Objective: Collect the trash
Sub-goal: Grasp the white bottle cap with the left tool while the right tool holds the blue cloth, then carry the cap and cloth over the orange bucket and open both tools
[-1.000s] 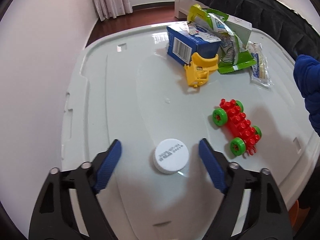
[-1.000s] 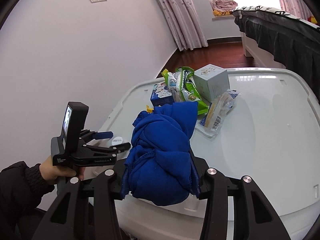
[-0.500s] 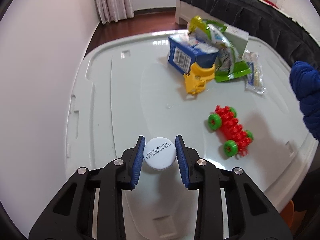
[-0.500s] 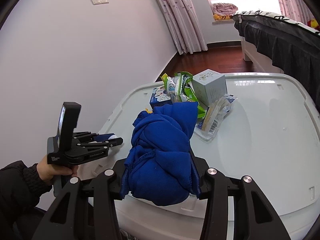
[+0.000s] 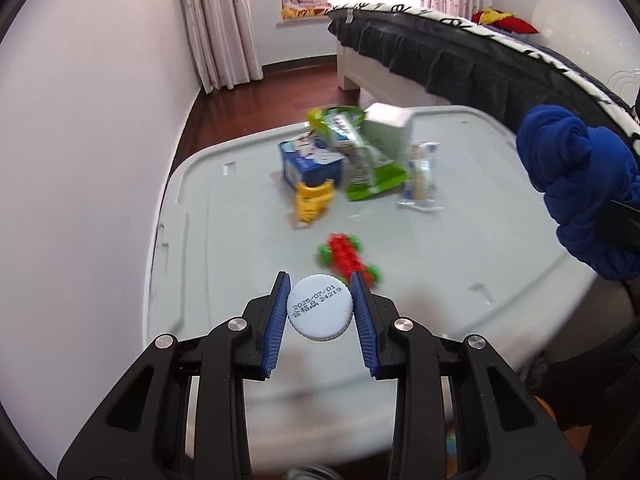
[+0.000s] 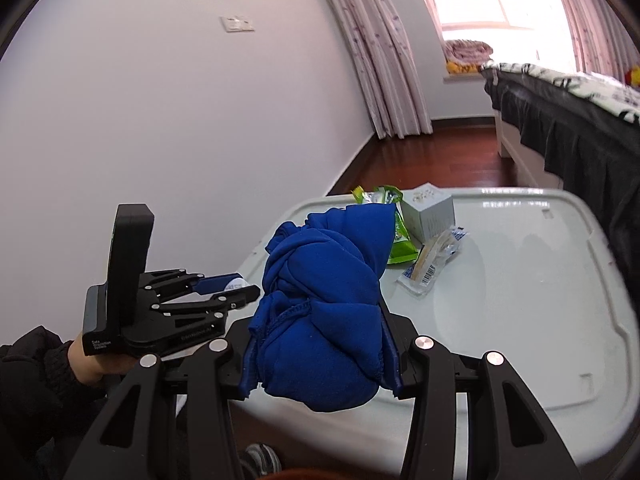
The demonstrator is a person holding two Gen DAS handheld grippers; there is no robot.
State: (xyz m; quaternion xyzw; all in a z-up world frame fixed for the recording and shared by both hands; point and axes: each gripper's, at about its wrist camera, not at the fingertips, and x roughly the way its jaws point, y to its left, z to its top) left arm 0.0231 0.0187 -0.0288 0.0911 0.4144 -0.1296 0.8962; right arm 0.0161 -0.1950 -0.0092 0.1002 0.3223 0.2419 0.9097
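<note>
My left gripper (image 5: pixel 320 308) is shut on a white bottle cap (image 5: pixel 320 307) with a printed date and holds it above the near edge of the pale table (image 5: pixel 240 208). My right gripper (image 6: pixel 320 320) is shut on a bundled blue cloth (image 6: pixel 324 300), held over the table's near left corner; the cloth also shows at the right of the left wrist view (image 5: pixel 580 184). The left gripper (image 6: pixel 236 286) with the cap shows at the left of the right wrist view. Trash lies at the table's far side: a blue carton (image 5: pixel 310 164), a green wrapper (image 5: pixel 368 164), a clear wrapper (image 5: pixel 420 184), a white box (image 5: pixel 388 128).
A yellow toy (image 5: pixel 312 200) and a red and green toy car (image 5: pixel 348 256) lie on the table between the trash and my left gripper. A bed with a dark skirt (image 5: pixel 460 60) runs along the right. A white wall (image 5: pixel 80 140) is close on the left.
My left gripper closed on the white cap, then lifted it off the table and pulled back. My right gripper rose slightly with the blue cloth still in it.
</note>
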